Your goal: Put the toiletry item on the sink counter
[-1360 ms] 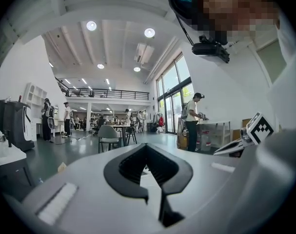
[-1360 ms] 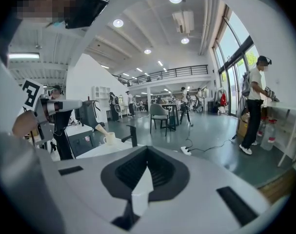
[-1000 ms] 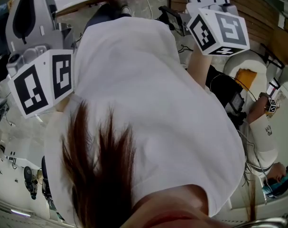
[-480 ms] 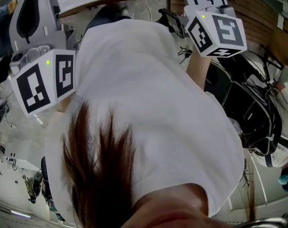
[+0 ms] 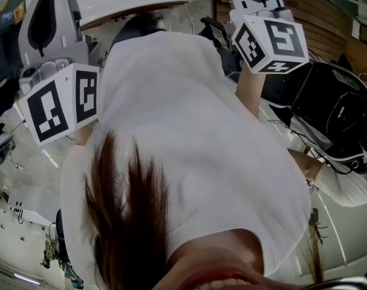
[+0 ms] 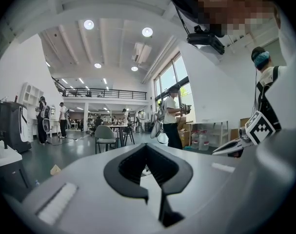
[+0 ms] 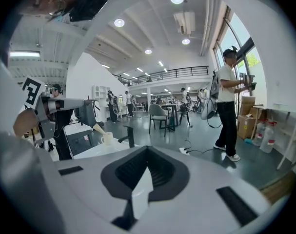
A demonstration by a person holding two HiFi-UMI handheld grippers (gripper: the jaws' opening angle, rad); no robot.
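Left tool (image 6: 147, 146) and right tool (image 7: 148, 150) are both clenched on nothing, pointing into the open hall, and no toiletry item shows in any view, so progress cannot be judged; a white desk (image 7: 99, 149) with a black tap (image 7: 130, 136) stands well apart

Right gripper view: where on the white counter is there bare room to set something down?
The bare patch is the counter surface in front of the mug and left of the black faucet. Behind it, mug and faucet crowd the strip; the rest is hidden.
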